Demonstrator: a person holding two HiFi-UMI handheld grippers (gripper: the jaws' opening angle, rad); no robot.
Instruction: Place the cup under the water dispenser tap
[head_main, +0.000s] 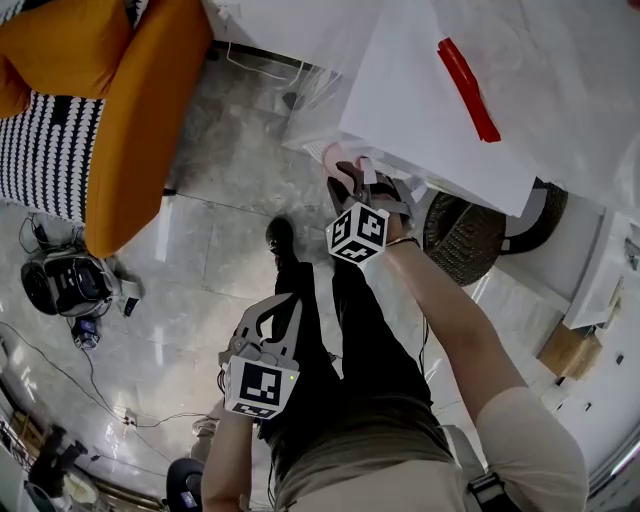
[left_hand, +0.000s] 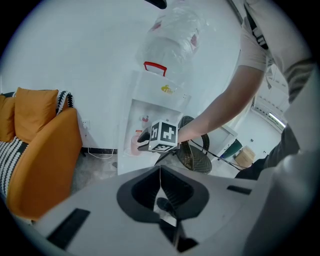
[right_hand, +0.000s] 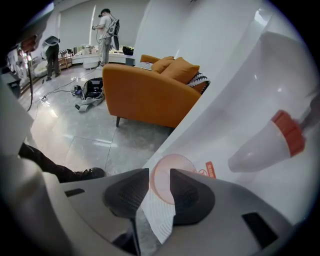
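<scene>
A pink translucent cup (right_hand: 172, 176) stands in the recess of the white water dispenser (right_hand: 235, 85), below and to the left of a white tap with a red tip (right_hand: 270, 142). My right gripper (right_hand: 160, 182) is open, its jaws on either side of the cup's rim. The head view shows the cup (head_main: 335, 163) at the dispenser's (head_main: 440, 90) front, with the right gripper (head_main: 355, 182) over it. In the left gripper view the cup (left_hand: 134, 142) is in the recess beside the right gripper (left_hand: 144, 142). My left gripper (left_hand: 160, 175) is shut and empty and hangs lower (head_main: 270, 312), away from the dispenser.
An orange sofa (head_main: 130, 120) with a striped cushion stands left of the dispenser. A dark wicker basket (head_main: 468, 240) sits to its right, with a cardboard box (head_main: 568, 350) beyond. A black device (head_main: 62, 285) and cables lie on the tiled floor. People (right_hand: 106, 30) stand far off.
</scene>
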